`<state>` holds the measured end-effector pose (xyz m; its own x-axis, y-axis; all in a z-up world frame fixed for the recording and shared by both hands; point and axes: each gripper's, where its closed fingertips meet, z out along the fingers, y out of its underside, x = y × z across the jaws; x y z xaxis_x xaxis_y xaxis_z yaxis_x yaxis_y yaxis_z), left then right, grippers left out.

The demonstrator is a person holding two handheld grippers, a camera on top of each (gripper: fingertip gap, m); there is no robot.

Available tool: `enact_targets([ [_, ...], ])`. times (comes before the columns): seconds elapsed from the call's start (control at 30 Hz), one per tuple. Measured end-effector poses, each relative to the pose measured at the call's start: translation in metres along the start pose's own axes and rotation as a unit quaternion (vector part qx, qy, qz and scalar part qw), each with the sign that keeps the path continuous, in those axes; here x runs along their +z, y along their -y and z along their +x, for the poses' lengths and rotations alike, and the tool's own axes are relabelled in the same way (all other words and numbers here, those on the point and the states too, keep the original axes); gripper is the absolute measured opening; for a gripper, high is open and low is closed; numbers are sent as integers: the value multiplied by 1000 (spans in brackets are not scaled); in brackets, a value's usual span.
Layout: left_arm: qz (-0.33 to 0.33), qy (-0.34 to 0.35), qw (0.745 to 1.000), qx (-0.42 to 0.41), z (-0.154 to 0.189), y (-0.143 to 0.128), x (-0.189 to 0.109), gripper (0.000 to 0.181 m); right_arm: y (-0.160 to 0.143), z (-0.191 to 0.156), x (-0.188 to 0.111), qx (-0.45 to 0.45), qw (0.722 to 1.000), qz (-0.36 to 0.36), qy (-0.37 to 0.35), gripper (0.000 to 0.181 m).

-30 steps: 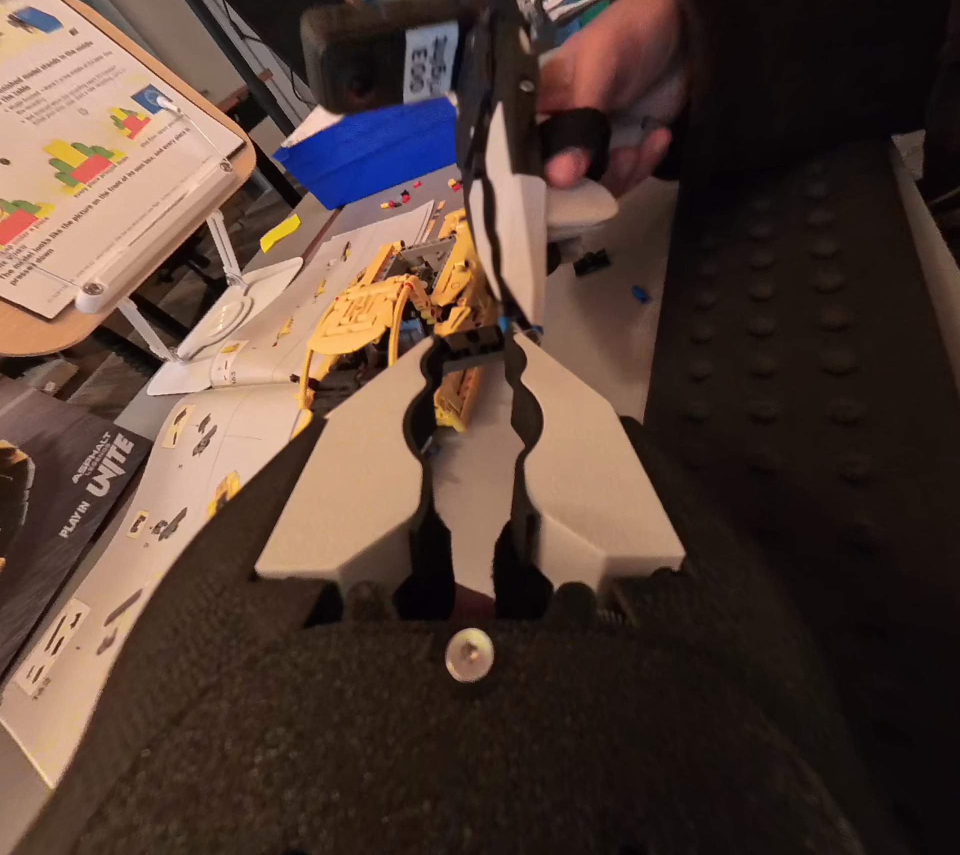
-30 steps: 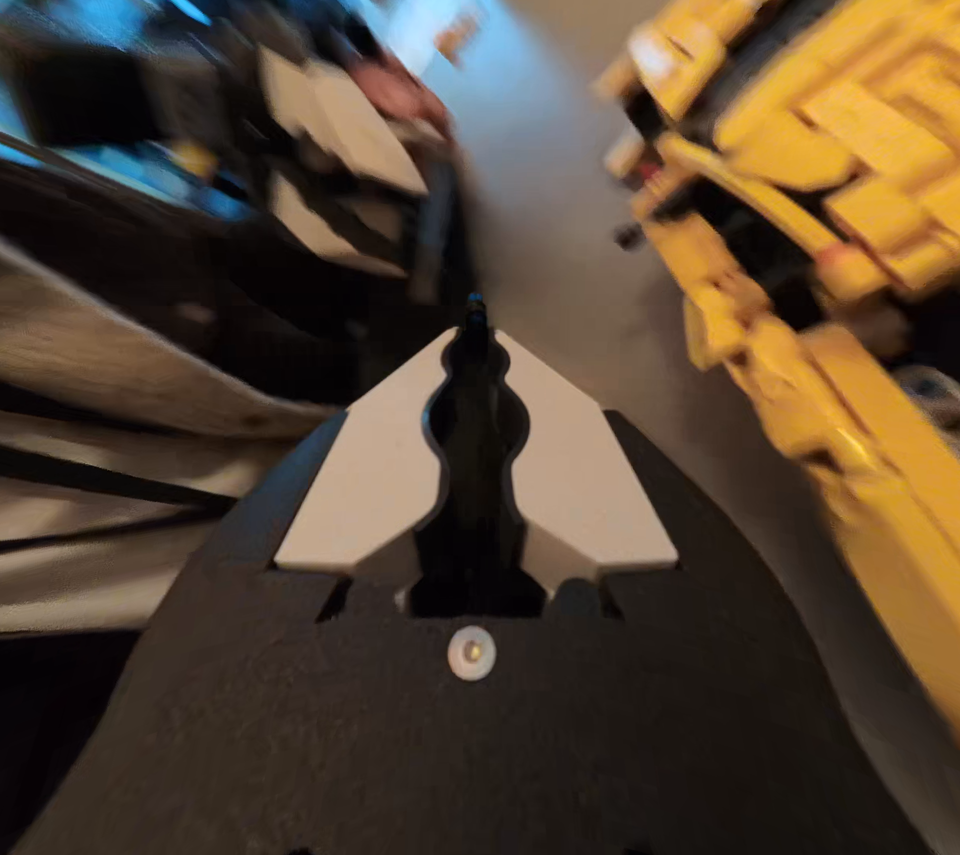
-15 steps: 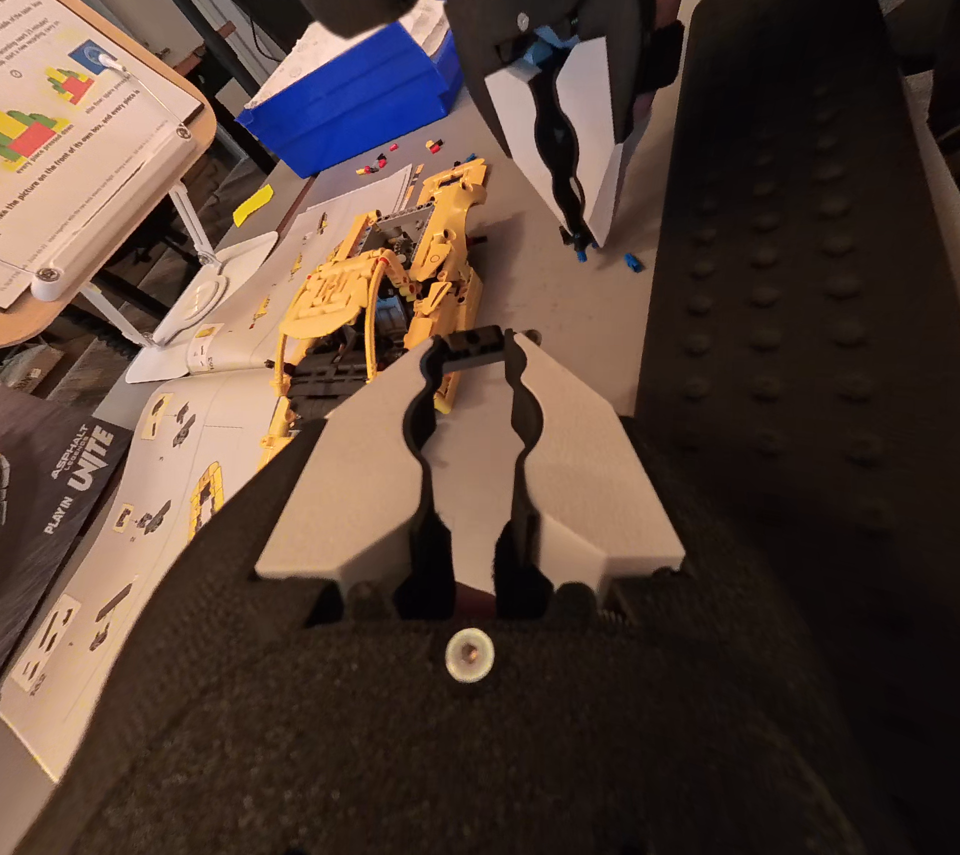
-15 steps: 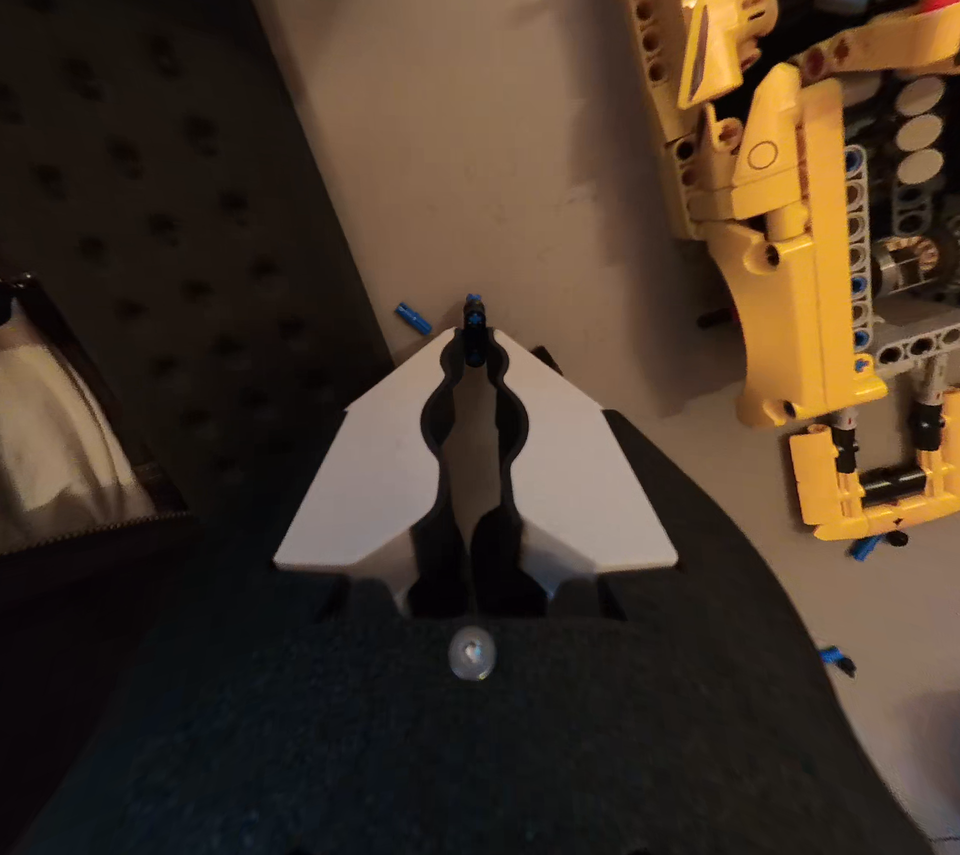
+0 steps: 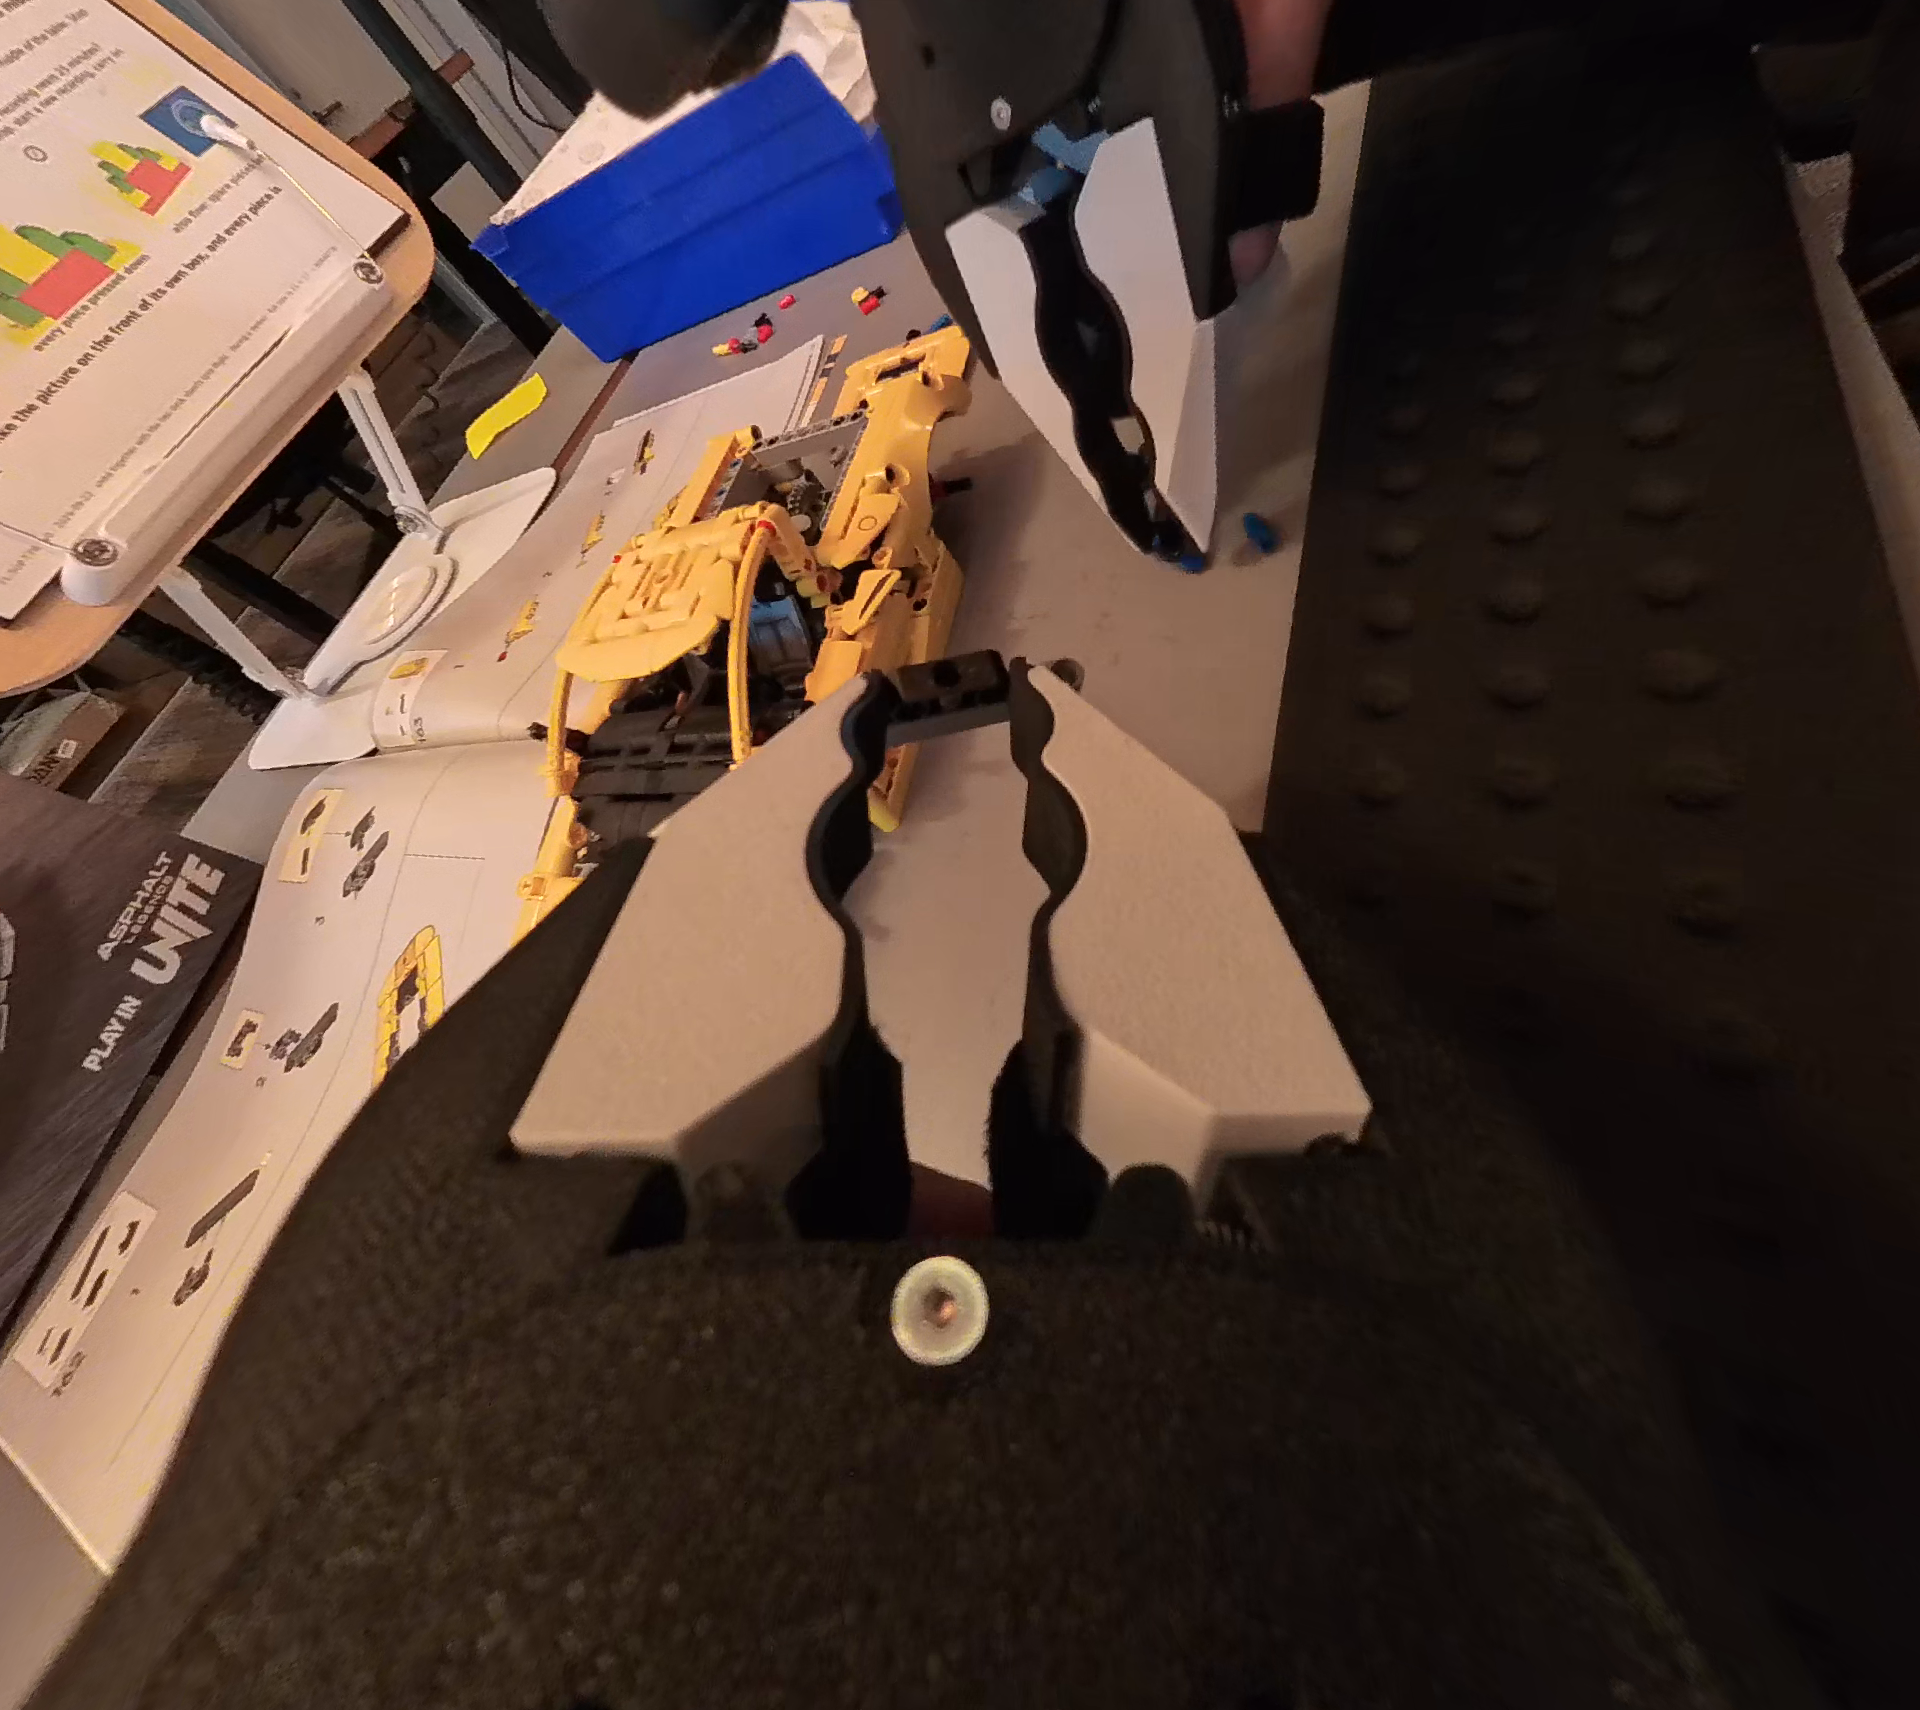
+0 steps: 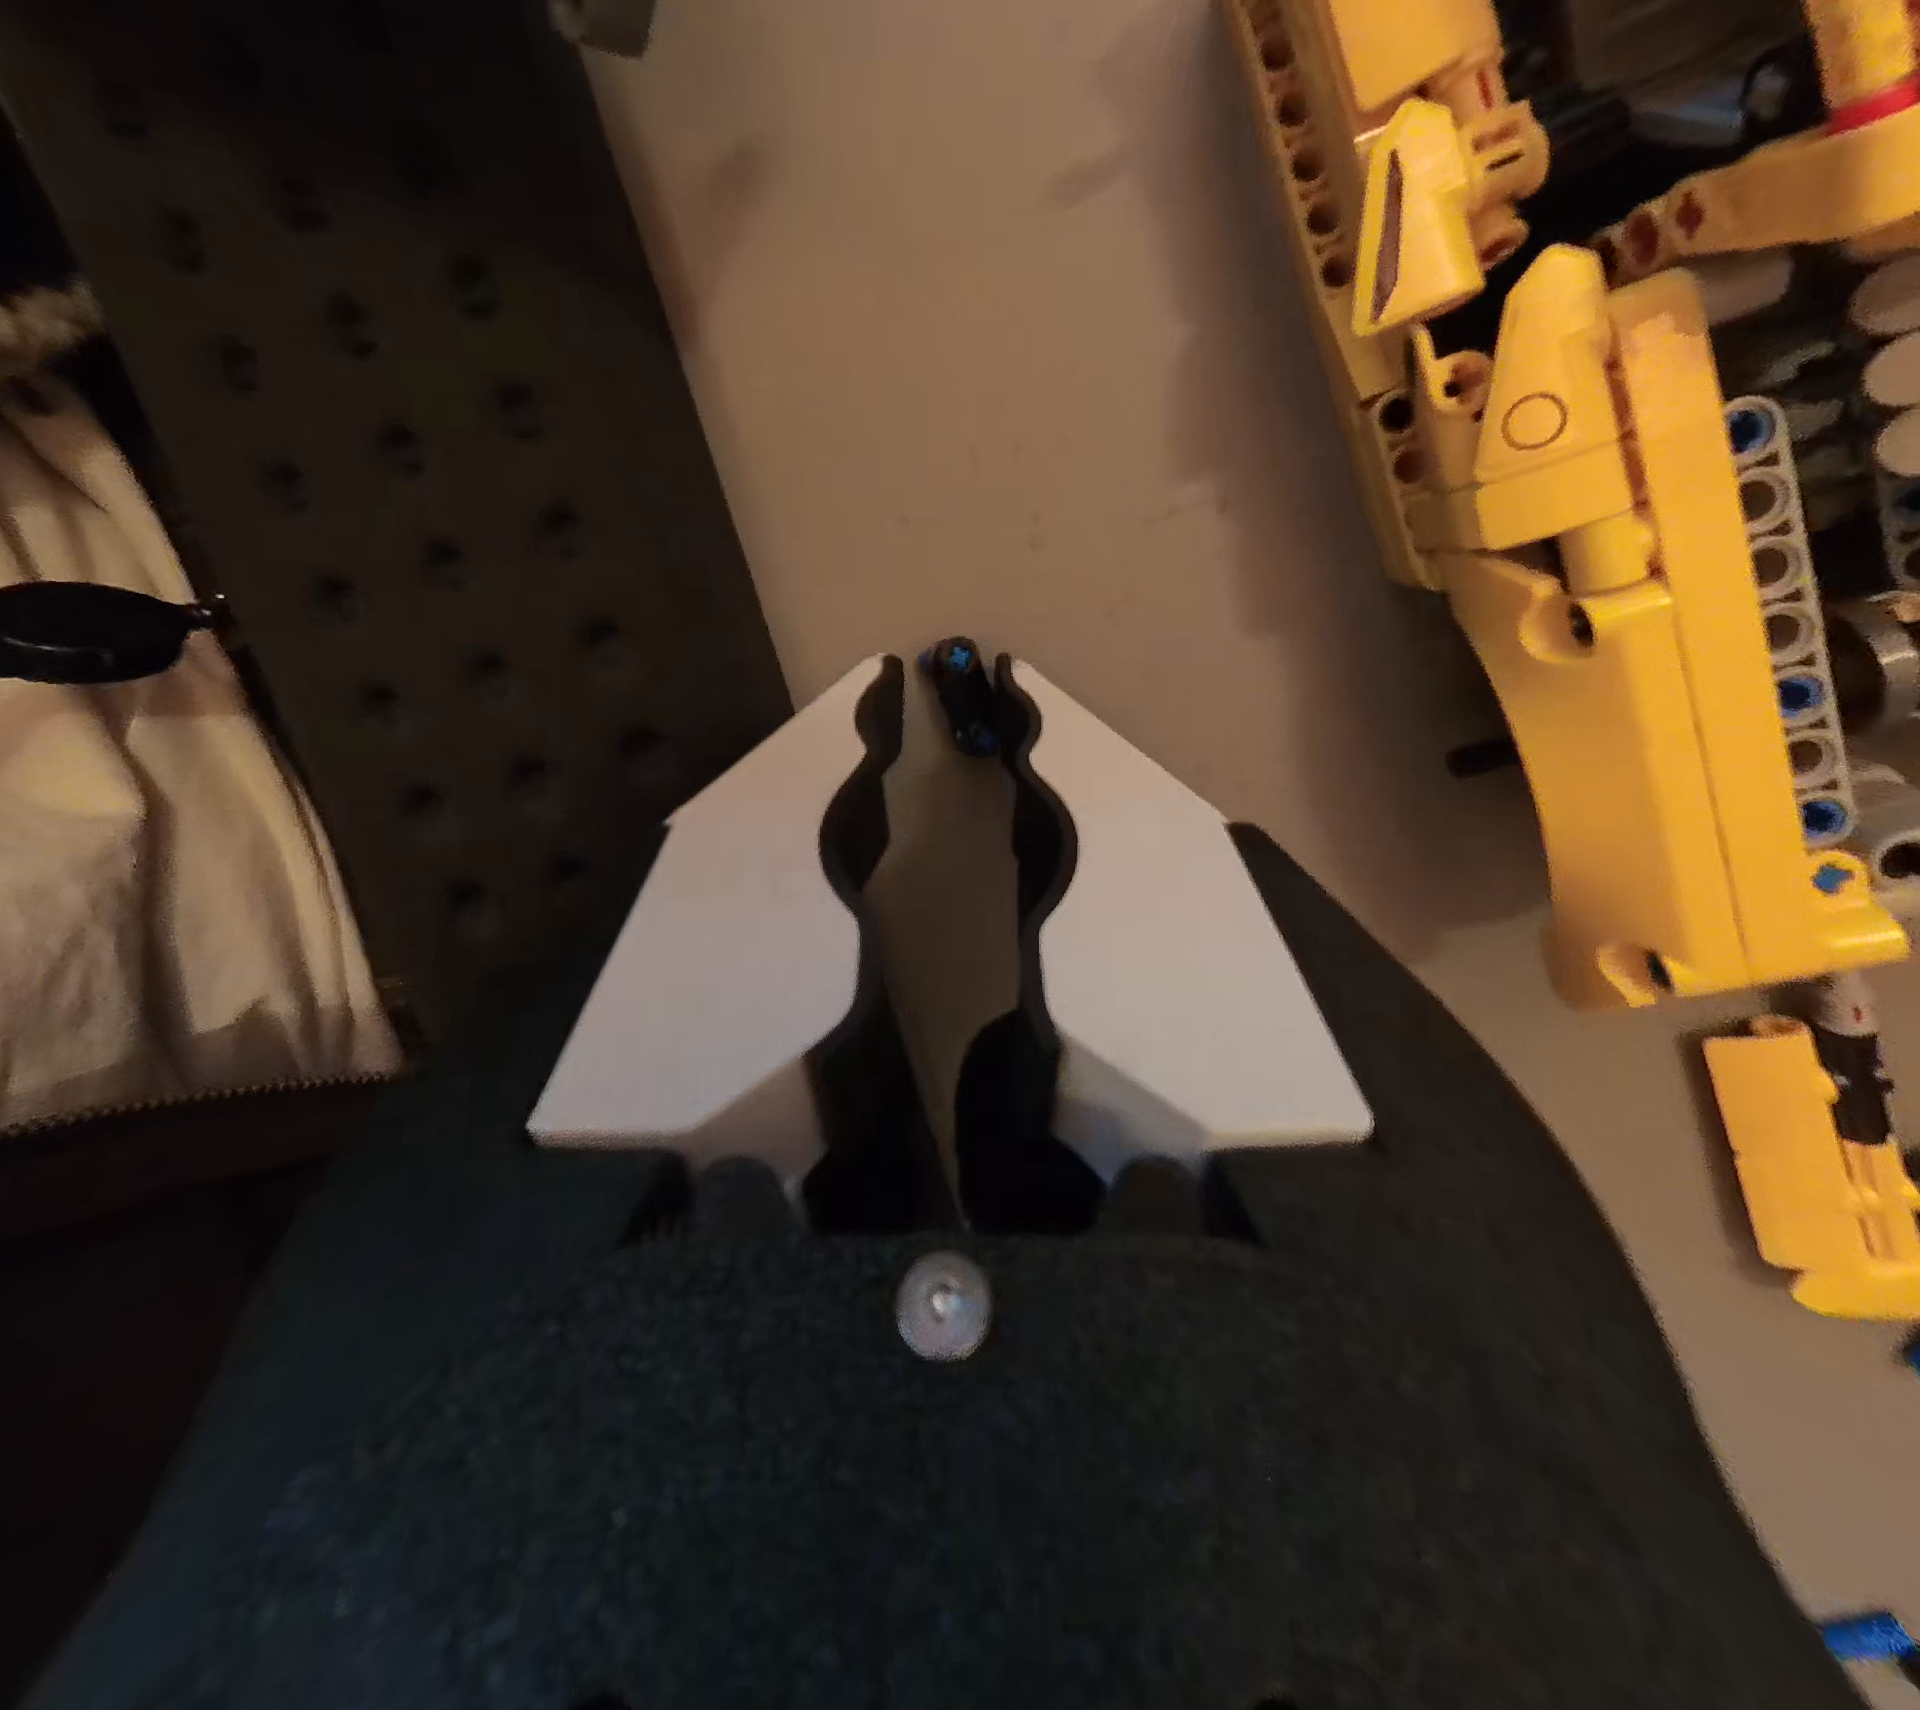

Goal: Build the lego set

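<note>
The part-built yellow lego car (image 5: 790,580) lies on the grey table (image 5: 1122,621); its side shows in the right wrist view (image 6: 1621,621). My left gripper (image 5: 951,696) is shut on a small black lego piece (image 5: 951,692), held above the table by the car's near end. My right gripper (image 6: 951,673) points down at the table beside the car; it also shows in the left wrist view (image 5: 1164,533). Its jaws stand slightly apart. A small black connector with blue pins (image 6: 964,696) sits between the tips, against the right finger, with a gap on its left.
A black studded mat (image 5: 1558,517) borders the table on the right. A loose blue pin (image 5: 1257,530) lies by it. An open instruction booklet (image 5: 343,912), a blue bin (image 5: 696,206), small loose pieces (image 5: 769,330) and an instruction board on a stand (image 5: 156,258) are to the left. Some 12 centimeters of space lies between my two pairs of fingers.
My right gripper left my left gripper's piece, swung down to the table beside the car, and its jaws have now parted a little around the black connector. My left gripper keeps its piece.
</note>
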<state>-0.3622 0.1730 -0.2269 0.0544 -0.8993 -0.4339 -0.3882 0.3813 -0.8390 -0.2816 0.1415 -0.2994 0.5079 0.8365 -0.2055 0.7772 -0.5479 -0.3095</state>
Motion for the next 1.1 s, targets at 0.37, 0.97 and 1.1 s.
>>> enact_targets([
  [0.37, 50, -2, 998, -32, -5, 15, -8, 23, 89, -22, -55, -8, 944, 311, 106, 9],
  [0.97, -19, 15, 999, -43, -11, -9, 2, 23, 51, 8, 19, 71, 989, 128, -23, 10],
  [1.1, -18, 11, 999, -42, -9, -9, 2, 23, 37, 6, 12, 75, 985, 153, 18, 24],
])
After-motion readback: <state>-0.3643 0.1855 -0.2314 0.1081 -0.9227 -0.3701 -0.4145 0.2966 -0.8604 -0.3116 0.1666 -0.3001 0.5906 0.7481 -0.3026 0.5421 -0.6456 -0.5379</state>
